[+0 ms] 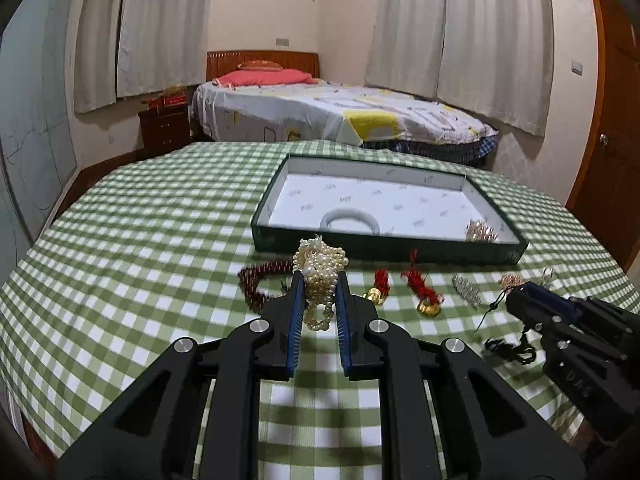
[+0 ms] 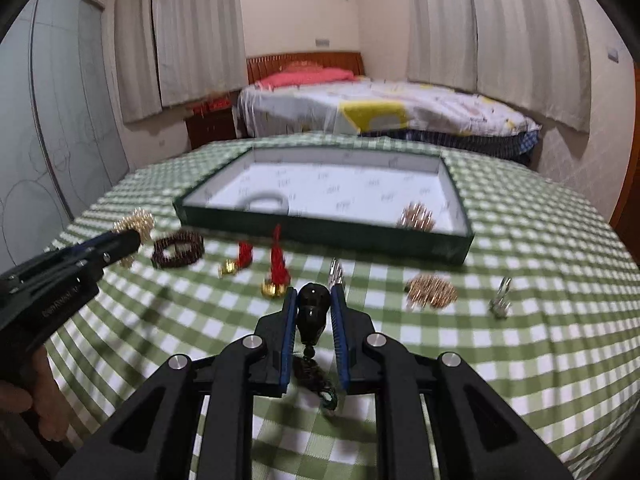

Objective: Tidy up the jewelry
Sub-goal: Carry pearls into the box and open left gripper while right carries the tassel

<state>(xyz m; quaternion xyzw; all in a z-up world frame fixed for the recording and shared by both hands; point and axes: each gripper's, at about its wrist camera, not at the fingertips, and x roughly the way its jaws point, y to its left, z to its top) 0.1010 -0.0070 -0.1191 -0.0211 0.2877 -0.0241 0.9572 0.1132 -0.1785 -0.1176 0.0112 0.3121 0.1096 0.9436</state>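
My left gripper [image 1: 320, 280] is shut on a bundle of cream pearl strands [image 1: 320, 270], held just above the green checked tablecloth. My right gripper [image 2: 314, 294] is shut on a black bead pendant [image 2: 314, 306]; its black cord and tassel [image 2: 320, 380] hang below the fingers. The dark green tray [image 1: 384, 246] with white lining lies beyond both grippers, holding a white bangle [image 1: 350, 218] and a gold bracelet [image 1: 482, 232]. In the right wrist view the left gripper [image 2: 128, 240] comes in from the left with the pearls [image 2: 134, 220] at its tip.
Loose pieces lie in a row before the tray [image 2: 320, 236]: a dark red bead bracelet [image 2: 178, 250], two red tassels with gold bells [image 2: 276, 272], a silver clip [image 2: 336, 272], a rose-gold bracelet [image 2: 432, 292] and a small silver piece [image 2: 502, 300]. A bed stands behind the table.
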